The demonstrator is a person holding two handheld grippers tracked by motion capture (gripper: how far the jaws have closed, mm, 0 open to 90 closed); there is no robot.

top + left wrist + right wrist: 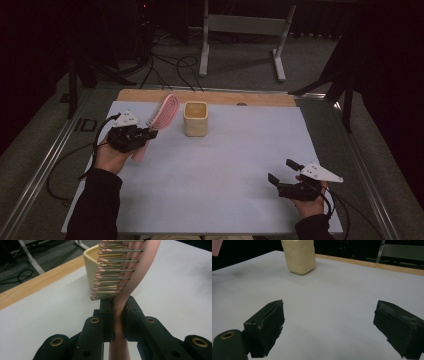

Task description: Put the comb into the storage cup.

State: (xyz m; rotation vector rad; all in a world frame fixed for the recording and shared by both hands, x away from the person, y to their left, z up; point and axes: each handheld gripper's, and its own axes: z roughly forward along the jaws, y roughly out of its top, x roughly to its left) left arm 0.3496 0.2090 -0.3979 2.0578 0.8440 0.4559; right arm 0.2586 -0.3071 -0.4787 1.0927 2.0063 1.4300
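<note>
Two grippers are at work above a table (215,200) covered with a pale sheet, and the cream cup (195,118) near the far edge serves as the reference point. Left of the cup, the left gripper (150,134) is held in a hand (111,157) and is clamped on the handle of a pink hairbrush (161,117). In the left gripper view the two black jaws press on either side of the narrow pink handle (119,322), with the handle running down between them. The brush head rises from the grip and leans toward the cup; its upper end sits just beside the cup's left wall, though contact cannot be confirmed. The bristles (112,272) point toward the cup, whose open rim is seen directly behind them. The cup itself stands upright on the sheet, just short of the bare wooden strip (210,96) along the table's far edge. Right of the cup and well apart from it, toward the near edge of the table, the right gripper (282,171) rests in the other hand (310,200). Its jaws stand wide apart with nothing between them, pointing across the sheet in the cup's direction.
</note>
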